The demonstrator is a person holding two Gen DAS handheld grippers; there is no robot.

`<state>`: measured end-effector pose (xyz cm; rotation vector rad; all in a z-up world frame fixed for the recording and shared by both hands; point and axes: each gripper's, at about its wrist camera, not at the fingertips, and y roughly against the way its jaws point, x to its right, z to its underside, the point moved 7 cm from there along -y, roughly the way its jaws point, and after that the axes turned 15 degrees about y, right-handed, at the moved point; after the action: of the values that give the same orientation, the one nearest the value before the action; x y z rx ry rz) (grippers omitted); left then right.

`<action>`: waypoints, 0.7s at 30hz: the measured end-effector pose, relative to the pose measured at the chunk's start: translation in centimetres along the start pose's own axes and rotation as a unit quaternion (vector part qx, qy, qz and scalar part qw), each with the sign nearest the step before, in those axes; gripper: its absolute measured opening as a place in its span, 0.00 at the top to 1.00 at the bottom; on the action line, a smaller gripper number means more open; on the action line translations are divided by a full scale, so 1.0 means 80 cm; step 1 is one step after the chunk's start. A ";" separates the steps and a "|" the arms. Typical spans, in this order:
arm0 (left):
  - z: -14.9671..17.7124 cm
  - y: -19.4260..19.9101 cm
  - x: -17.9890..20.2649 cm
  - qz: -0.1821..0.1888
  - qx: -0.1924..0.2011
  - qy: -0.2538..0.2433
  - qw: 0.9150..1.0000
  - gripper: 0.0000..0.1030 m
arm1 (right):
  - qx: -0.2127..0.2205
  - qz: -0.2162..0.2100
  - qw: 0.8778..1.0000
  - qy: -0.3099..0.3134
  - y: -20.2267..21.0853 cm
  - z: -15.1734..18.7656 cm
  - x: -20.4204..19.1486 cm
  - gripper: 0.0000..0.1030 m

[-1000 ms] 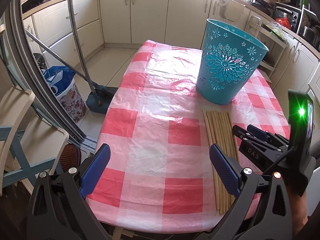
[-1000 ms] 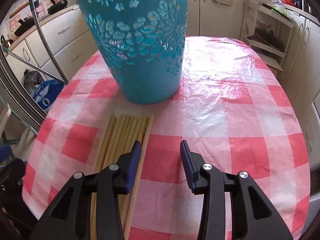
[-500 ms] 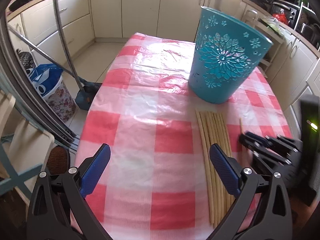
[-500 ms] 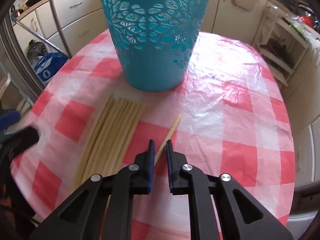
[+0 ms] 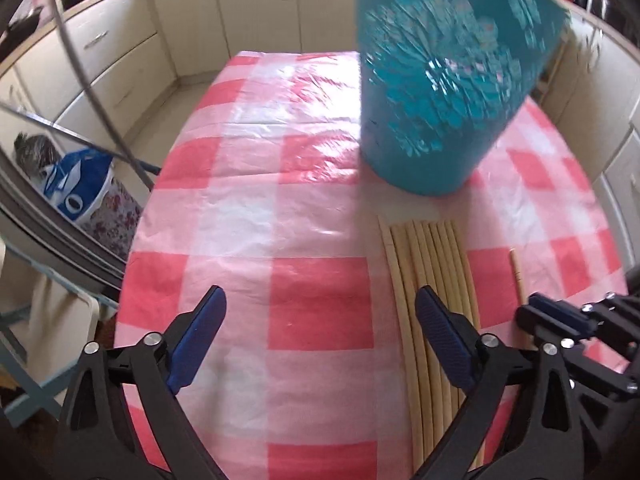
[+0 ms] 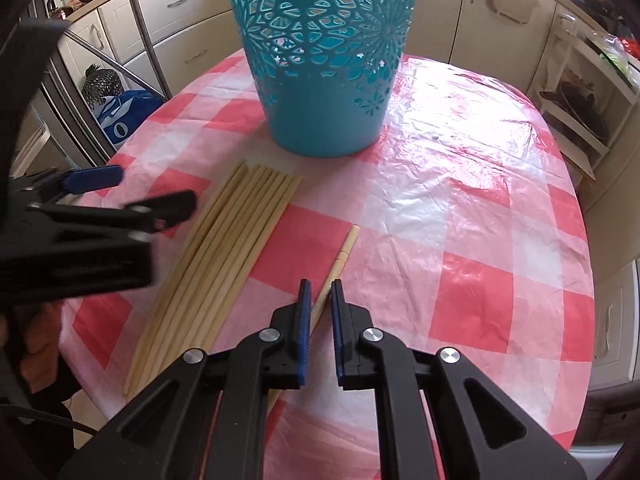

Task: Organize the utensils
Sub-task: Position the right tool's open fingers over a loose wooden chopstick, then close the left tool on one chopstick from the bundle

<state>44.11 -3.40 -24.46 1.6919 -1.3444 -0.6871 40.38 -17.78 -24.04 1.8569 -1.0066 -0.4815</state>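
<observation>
**Right wrist view: single chopstick gripped**

Right wrist view: one chopstick [image 6: 340, 258] is clamped by the right gripper [image 6: 319, 300] at lower centre, apart from the chopstick bundle [image 6: 224, 248] at centre left; the teal basket [image 6: 324, 60] stands at upper centre; the left gripper [image 5: 320, 320], just narrowed slightly, is held spread wide over the checked tablecloth [image 5: 248, 200], nothing between its jaws.
</observation>
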 end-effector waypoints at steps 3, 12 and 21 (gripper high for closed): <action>0.000 -0.007 0.003 -0.009 0.000 -0.002 1.000 0.15 | 0.003 -0.002 1.000 -0.005 0.002 0.004 0.005 0.89; -0.005 -0.009 0.005 0.003 0.003 0.008 1.000 0.22 | 0.005 -0.002 1.000 -0.007 0.004 0.005 0.006 0.89; -0.006 -0.005 0.037 0.081 -0.019 -0.021 0.996 0.80 | 0.010 0.005 1.000 -0.020 0.002 0.003 0.013 0.82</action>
<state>45.54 -6.04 -24.33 1.5268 -1.4712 -0.6526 40.74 -18.80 -23.95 1.8656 -1.0504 -0.5066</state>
